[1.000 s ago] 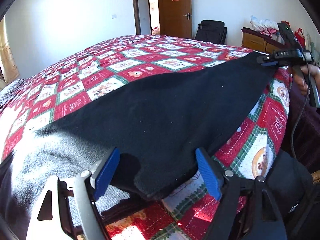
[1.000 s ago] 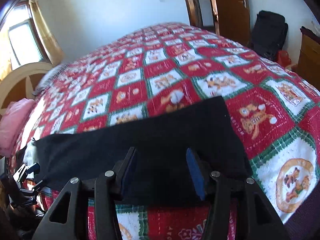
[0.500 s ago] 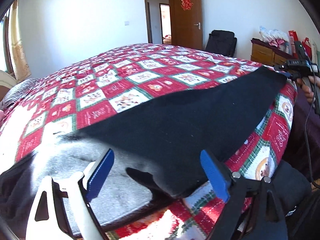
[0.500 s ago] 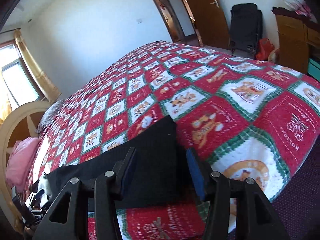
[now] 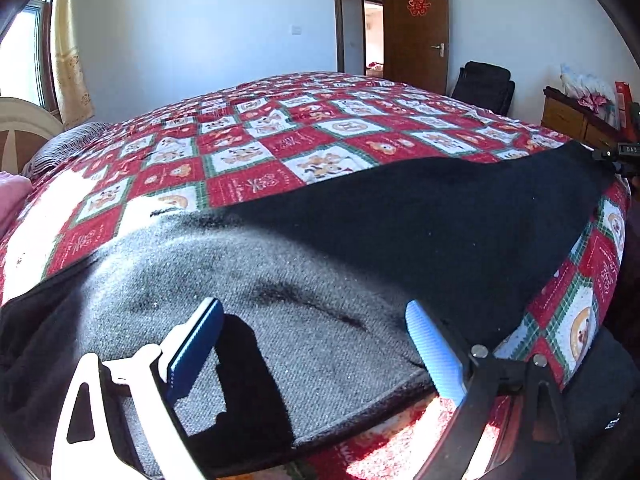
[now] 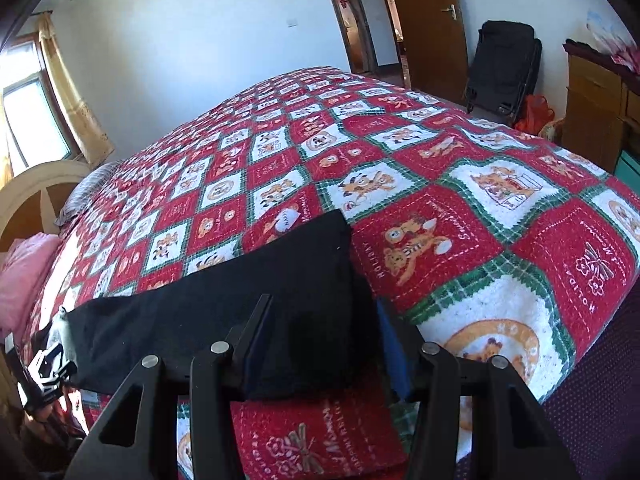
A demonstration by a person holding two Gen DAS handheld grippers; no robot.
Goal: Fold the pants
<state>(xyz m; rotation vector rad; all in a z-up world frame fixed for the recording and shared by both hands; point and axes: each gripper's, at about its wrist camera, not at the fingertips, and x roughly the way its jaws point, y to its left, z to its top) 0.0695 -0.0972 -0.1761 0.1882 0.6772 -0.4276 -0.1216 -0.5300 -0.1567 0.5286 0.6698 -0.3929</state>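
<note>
Over pants (image 5: pixel 400 232): L gripper (image 5: pixel 312 344) spread wide; R gripper (image 6: pixel 320 336) straddling hem.

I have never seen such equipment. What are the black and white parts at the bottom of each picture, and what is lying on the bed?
They are hand-held grippers, one in each of a person's hands, each carrying a camera that looks along its two fingers. One picture comes from the left gripper, the other from the right gripper. Black pants lie stretched along the near edge of a bed with a red patterned quilt. Both grippers are open over opposite ends of the pants. Nothing is gripped.
</note>
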